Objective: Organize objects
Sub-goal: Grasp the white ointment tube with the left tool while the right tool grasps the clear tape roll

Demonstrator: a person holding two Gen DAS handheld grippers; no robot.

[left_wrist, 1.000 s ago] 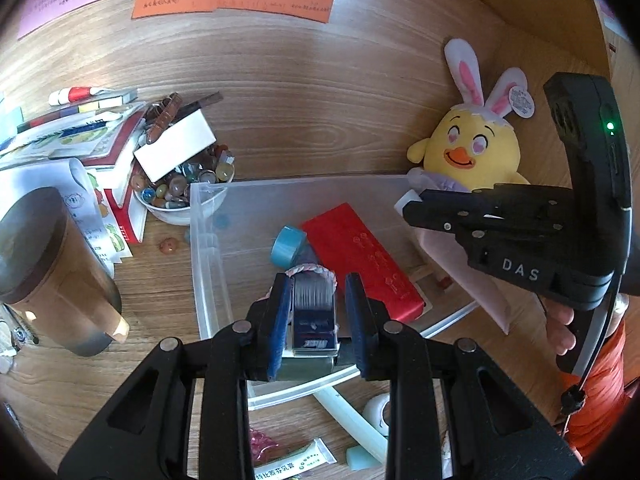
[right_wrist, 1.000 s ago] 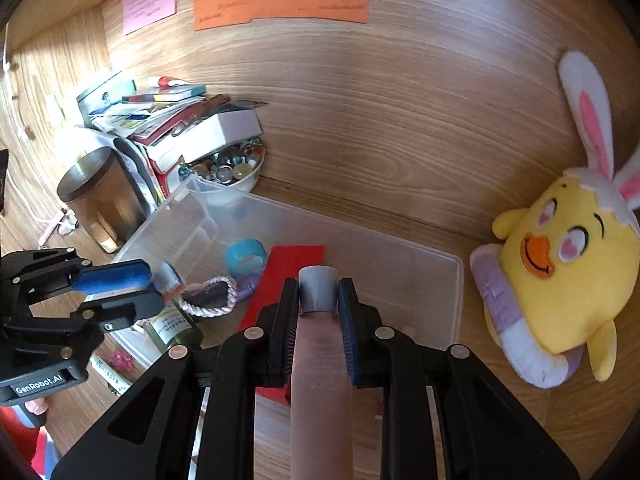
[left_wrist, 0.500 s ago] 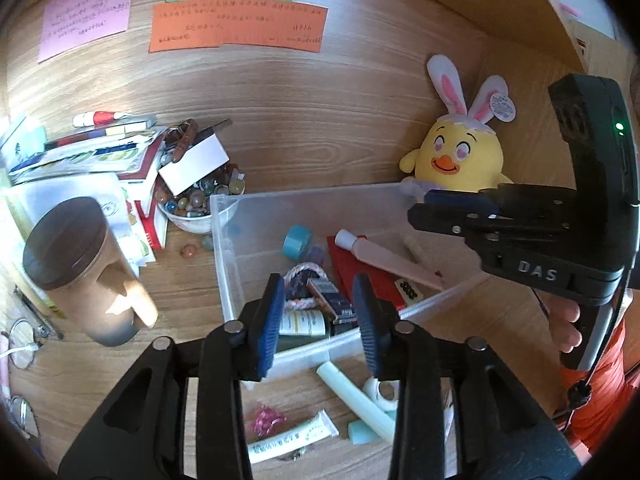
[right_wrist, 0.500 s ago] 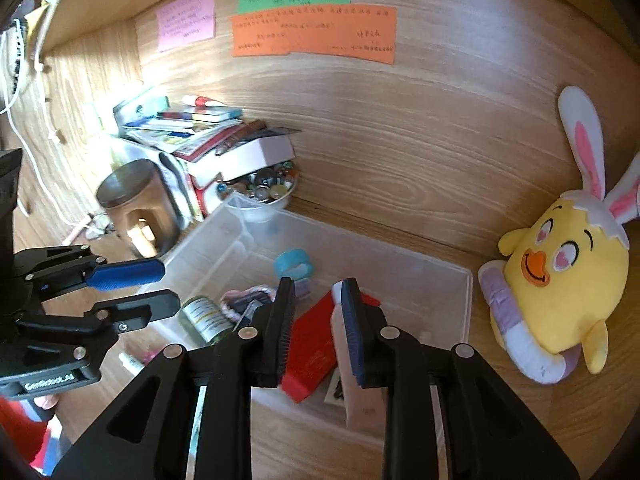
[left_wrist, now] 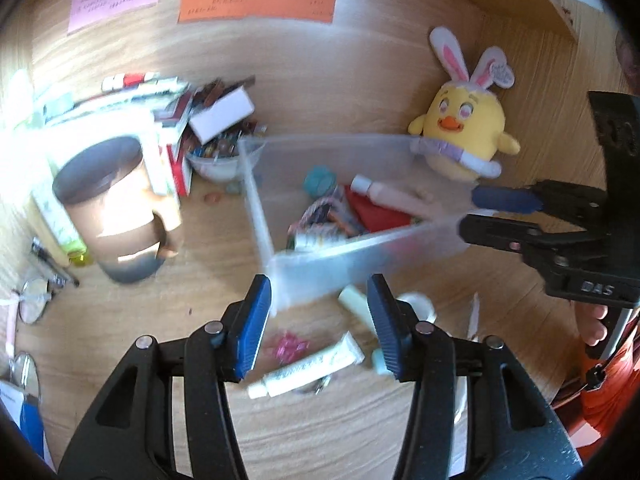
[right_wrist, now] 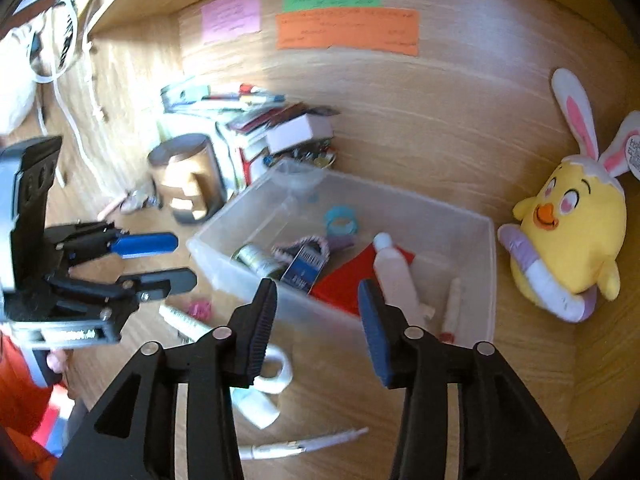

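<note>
A clear plastic bin sits on the wooden desk. In it lie a pink bottle, a red flat box, a small can, a blue packet, a teal tape roll and a braided cord. My left gripper is open and empty, above the bin's near corner. My right gripper is open and empty, above the bin's front wall. On the desk in front of the bin lie a white tube, a pale green stick, a pink wrapper and a white tape roll.
A yellow bunny-eared plush chick stands right of the bin. A metal canister, a bowl of beads and stacked books are to the left. Sticky notes hang on the back wall. Glasses lie far left.
Both grippers opened wider and pulled back and up from the bin. The can and the pink bottle, held a second ago, now lie in the bin.
</note>
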